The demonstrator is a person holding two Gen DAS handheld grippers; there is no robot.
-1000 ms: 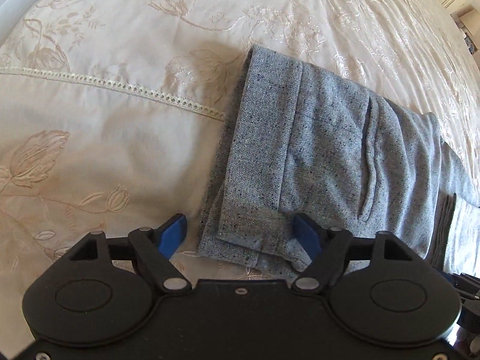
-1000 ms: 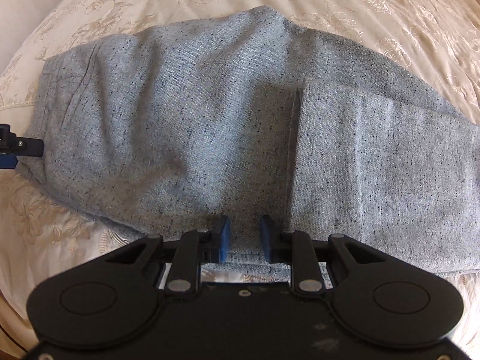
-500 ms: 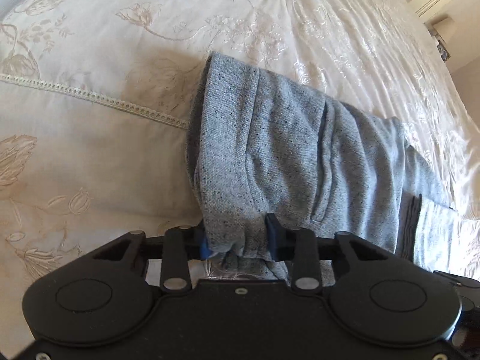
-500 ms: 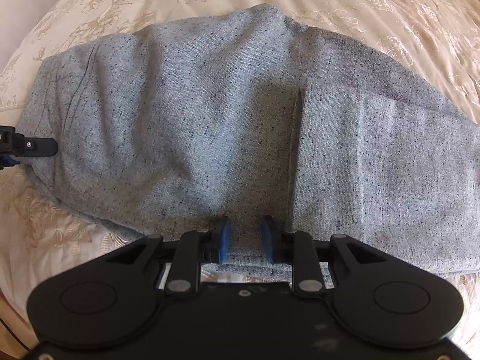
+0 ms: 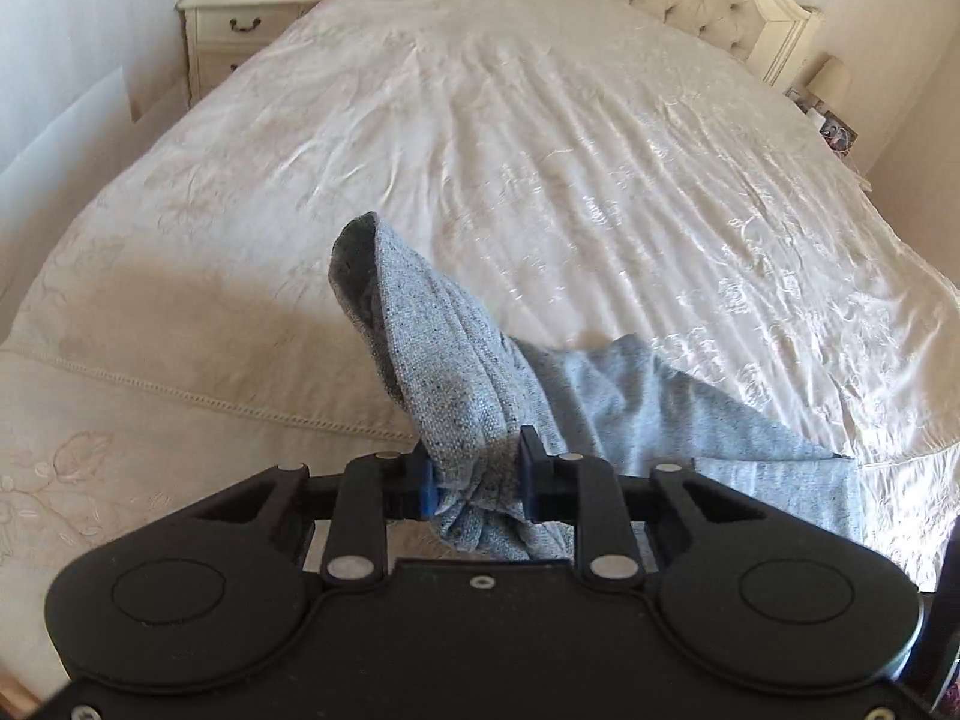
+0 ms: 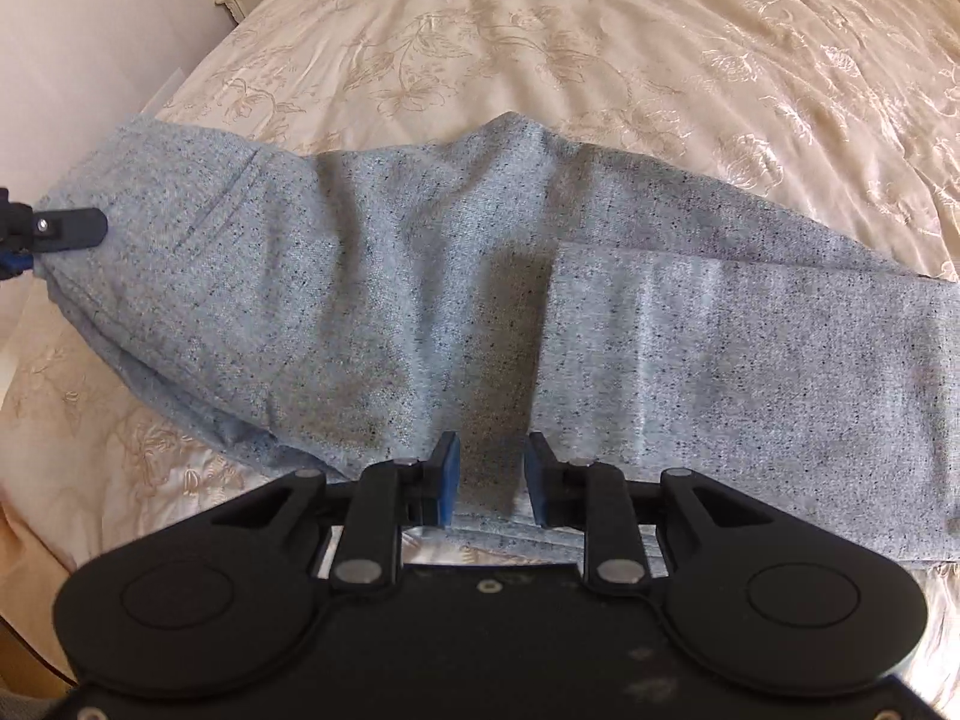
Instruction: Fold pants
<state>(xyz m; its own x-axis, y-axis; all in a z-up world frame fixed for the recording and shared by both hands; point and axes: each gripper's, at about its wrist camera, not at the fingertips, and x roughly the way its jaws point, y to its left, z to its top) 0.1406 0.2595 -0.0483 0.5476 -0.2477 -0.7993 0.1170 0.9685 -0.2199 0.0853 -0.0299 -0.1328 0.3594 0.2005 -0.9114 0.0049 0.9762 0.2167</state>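
One pair of pants [image 6: 420,300], speckled grey-blue knit, lying across the near part of a bed [image 5: 540,150] dressed in a cream embroidered bedspread [image 6: 600,30]; a leg section is already doubled back over the body of the garment.

Left gripper [image 5: 477,480]: jaws have just been closing and are now clamped on a bunched corner of the waist end, which hangs lifted clear of the bedspread.

Right gripper [image 6: 492,474]: jaws narrowly apart, astride the near edge of the pants beside the doubled-back leg; whether the pads press on cloth cannot be told.

Handling, as judged: soft, light, limp fabric; drapes and sags from any single hold, will not slip readily off the pads, not fragile. Best taken at hems, waistband or fold edges, through every layer, one hold at each end so the fold carries over flat.

Markings: no brand, label or legible writing on the pants. Items on the nightstand [image 5: 240,30] beyond the bed are too small to read.
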